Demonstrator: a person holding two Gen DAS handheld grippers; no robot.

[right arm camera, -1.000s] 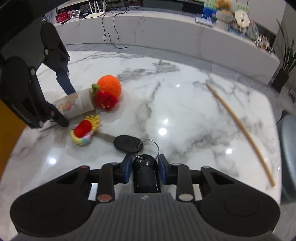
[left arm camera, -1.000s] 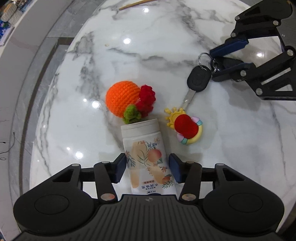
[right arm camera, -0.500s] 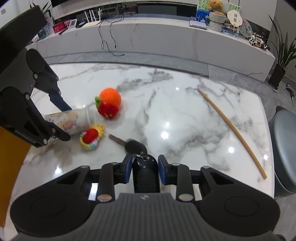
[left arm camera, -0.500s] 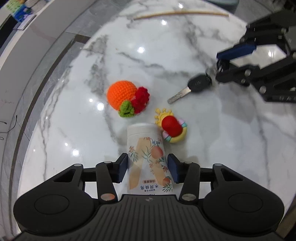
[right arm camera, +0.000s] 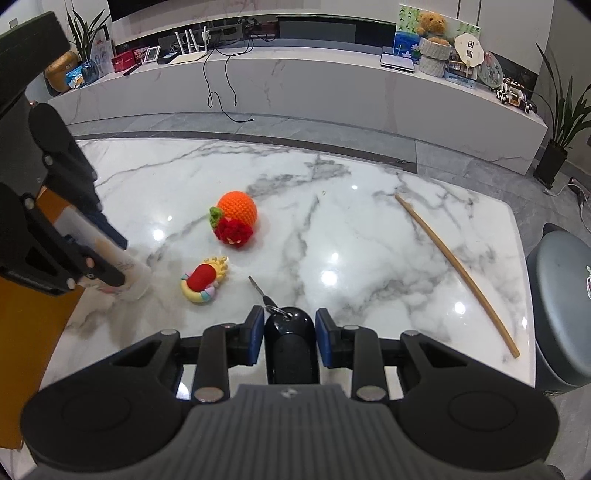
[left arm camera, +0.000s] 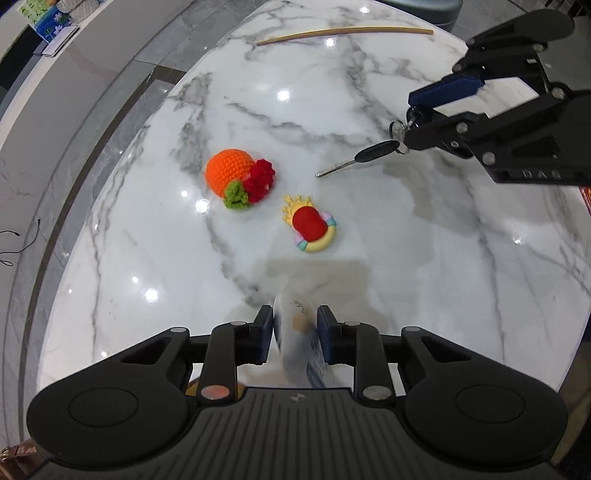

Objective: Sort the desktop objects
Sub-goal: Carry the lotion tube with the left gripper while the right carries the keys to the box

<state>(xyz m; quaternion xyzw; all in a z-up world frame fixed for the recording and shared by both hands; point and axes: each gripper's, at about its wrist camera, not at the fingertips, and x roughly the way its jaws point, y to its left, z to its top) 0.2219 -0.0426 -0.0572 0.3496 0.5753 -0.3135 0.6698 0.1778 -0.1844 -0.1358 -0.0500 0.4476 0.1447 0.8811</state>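
On the marble table (left arm camera: 332,110) lie a crocheted orange with a red flower (left arm camera: 231,171) (right arm camera: 236,210) and a yellow teether toy with a red centre (left arm camera: 310,225) (right arm camera: 203,282). My left gripper (left arm camera: 295,325) points straight down, its jaws closing on a white printed bottle (left arm camera: 299,339) (right arm camera: 129,280) that hangs blurred above the table's near-left edge. My right gripper (right arm camera: 290,325) (left arm camera: 417,114) is shut on a black key fob (right arm camera: 291,343). A key (left arm camera: 373,151) dangles from the fob's ring, clear of the table.
A long thin wooden stick (right arm camera: 454,269) (left arm camera: 343,31) lies along the table's right side. A grey round stool (right arm camera: 565,325) stands past the right edge. An orange surface (right arm camera: 44,314) shows beside the left edge. A low white cabinet (right arm camera: 295,85) runs across the back.
Both grippers have risen. The bottle left the table and drew back from the crocheted orange, with the left jaws narrower on it. The key came off the table and now hangs.
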